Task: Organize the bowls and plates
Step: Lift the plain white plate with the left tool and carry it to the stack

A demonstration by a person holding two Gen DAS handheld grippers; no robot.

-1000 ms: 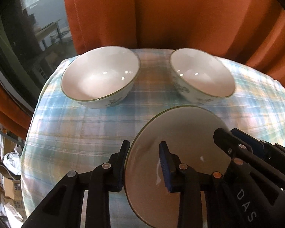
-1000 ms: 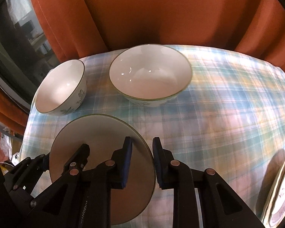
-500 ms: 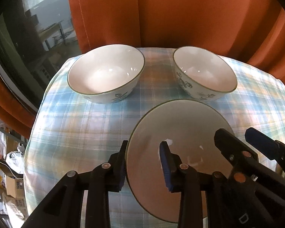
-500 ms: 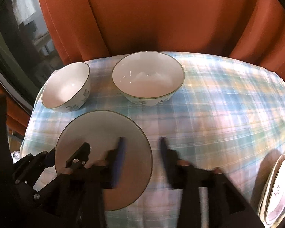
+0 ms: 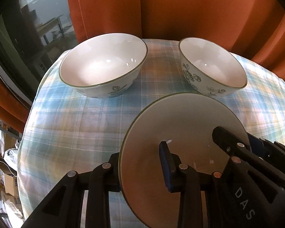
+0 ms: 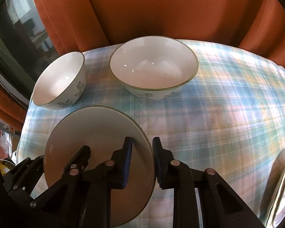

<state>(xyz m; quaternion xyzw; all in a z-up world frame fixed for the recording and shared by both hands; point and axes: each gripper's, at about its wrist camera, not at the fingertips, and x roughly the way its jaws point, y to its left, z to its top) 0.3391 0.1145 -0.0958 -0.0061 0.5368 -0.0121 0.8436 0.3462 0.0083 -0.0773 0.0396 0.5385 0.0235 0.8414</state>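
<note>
A grey plate with a dark rim is held above the checked tablecloth. My left gripper straddles its left edge, one finger under, one on top. My right gripper straddles its right edge, fingers close to the rim but a gap shows. The plate also shows in the right wrist view. Two white floral bowls stand behind: a wide bowl and a smaller bowl. In the right wrist view the smaller bowl is at left, the wide bowl at centre.
Orange curtains hang right behind the table. A dark window is at the left. Another patterned plate stands at the right edge of the right wrist view. Boxes and bags lie on the floor left of the table.
The right gripper opened wide half a second ago and has narrowed again around the plate's right edge. Both grippers and the plate moved slightly forward toward the bowls.
</note>
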